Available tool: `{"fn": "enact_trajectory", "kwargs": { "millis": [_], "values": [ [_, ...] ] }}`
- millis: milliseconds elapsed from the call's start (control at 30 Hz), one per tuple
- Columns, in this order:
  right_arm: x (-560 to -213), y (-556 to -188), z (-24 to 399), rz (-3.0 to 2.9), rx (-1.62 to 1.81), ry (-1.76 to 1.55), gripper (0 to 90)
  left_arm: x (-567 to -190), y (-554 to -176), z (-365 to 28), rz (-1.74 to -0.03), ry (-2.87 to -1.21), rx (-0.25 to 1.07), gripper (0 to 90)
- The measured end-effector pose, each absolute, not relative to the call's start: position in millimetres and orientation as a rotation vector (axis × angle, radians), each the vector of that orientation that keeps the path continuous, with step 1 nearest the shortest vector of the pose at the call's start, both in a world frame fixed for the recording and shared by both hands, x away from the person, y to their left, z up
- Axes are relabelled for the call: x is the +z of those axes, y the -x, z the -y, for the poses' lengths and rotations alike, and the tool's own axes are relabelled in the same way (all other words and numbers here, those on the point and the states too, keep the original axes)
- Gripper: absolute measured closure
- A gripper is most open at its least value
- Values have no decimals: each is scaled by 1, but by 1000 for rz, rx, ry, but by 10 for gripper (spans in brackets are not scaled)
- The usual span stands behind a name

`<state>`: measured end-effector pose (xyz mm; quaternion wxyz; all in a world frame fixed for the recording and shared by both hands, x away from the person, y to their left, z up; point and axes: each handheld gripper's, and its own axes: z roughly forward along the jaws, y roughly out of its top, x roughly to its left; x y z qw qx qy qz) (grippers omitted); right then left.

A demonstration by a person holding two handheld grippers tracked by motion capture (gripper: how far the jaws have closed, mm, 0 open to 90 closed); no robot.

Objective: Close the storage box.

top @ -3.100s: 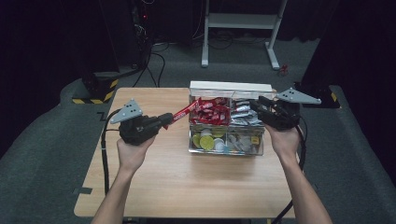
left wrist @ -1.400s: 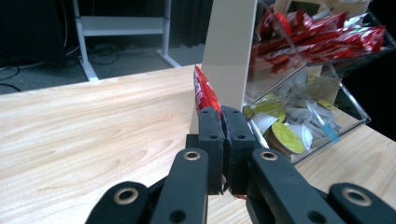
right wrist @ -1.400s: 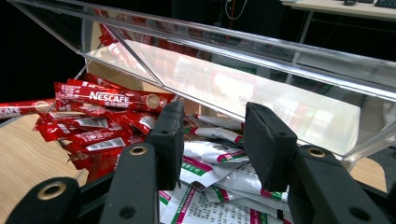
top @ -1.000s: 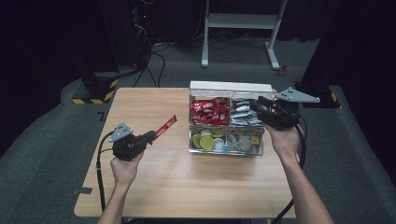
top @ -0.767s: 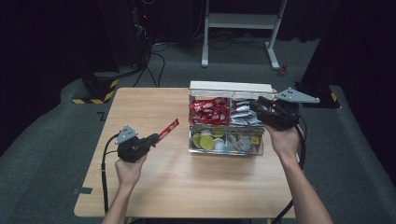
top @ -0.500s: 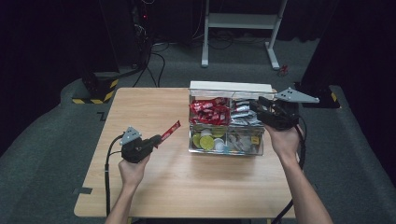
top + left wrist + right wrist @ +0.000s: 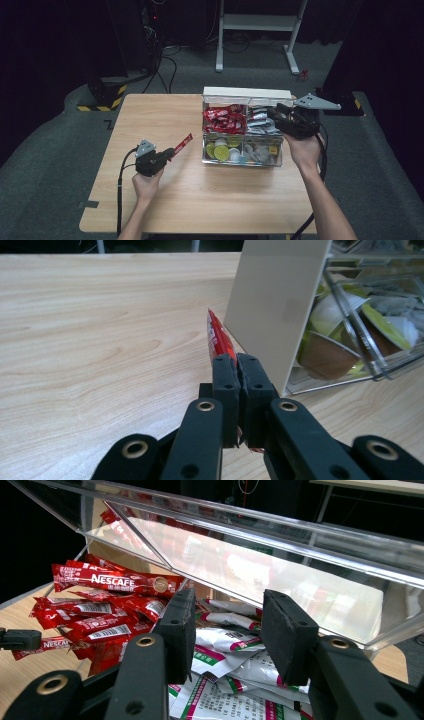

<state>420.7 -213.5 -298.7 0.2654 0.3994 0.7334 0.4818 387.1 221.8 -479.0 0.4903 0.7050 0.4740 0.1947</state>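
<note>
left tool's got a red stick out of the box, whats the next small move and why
Probably lower the left tool a little more and then open it, so the red sachet lies flat on the table. Its jaws are shut on the sachet, clear of the clear organiser box, with bare wood beneath. The right tool hangs open over the white packets.

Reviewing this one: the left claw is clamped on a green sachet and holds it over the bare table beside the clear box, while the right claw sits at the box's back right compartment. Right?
Not quite: the sachet is red, not green, as the left gripper view shows. The rest stands: the left claw is clamped on it over the table beside the clear box, and the right claw sits at the back right compartment.
</note>
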Motion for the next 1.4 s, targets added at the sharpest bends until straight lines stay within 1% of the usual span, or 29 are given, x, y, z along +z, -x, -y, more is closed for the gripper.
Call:
{"fn": "enact_trajectory", "kwargs": {
  "millis": [167,533,700,800,967,1133,1200,1400],
  "values": [
    [-299,-421,213,-1979,1302,-1077,572,-488,-390,-219,-1171,-1718,482,874],
    [-302,-423,212,-1982,1292,-1079,567,-501,-398,-211,-1188,-1763,456,859],
    [-303,-423,212,-1980,1300,-1080,568,-508,-400,-207,-1201,-1854,425,836],
    [-303,-423,212,-1981,1297,-1080,567,-510,-399,-204,-1193,-1891,423,808],
    [-303,-423,212,-1980,1302,-1077,567,-508,-398,-205,-1185,-1875,413,743],
    [-303,-423,212,-1981,1301,-1078,566,-504,-394,-212,-1207,-1834,435,586],
    [-303,-423,212,-1980,1302,-1081,564,-503,-391,-218,-1220,-1813,435,547],
    [-301,-419,215,-1967,1319,-1082,561,-512,-378,-243,-1301,-1792,471,504]
  ]
}}
